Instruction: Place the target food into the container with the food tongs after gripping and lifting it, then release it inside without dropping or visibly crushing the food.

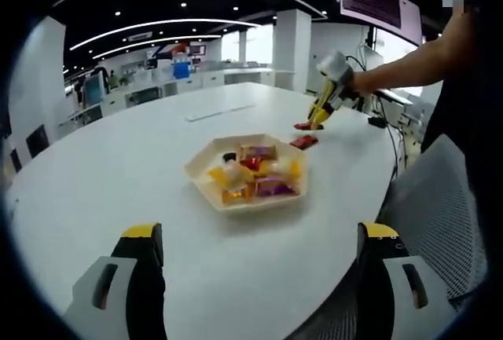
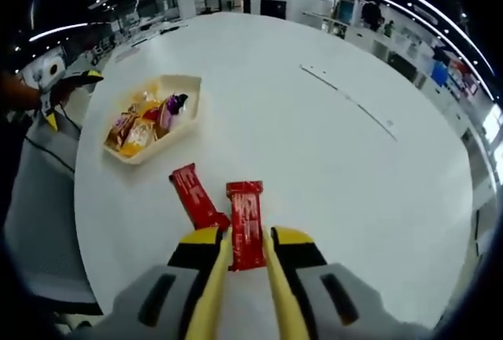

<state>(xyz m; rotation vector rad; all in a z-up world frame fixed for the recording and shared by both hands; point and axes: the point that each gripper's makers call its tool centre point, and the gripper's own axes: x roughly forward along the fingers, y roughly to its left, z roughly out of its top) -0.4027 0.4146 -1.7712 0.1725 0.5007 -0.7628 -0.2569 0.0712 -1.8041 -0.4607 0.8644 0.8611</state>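
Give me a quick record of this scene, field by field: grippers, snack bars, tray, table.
left gripper: open, holding nothing
right gripper: jaws around one red bar, seemingly closed on it
other red bar: lying on the table, beside the gripped one
tray: hexagonal, holds wrapped snacks
table: white, round-ended

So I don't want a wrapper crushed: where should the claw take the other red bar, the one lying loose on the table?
Take the loose red bar across its narrow width, near the middle, coming down from above. It lies flat on the white table and slanted, so turn the claw to straddle its long edges. Its near end sits close beside the bar between the right claw jaws; whether they touch is unclear.
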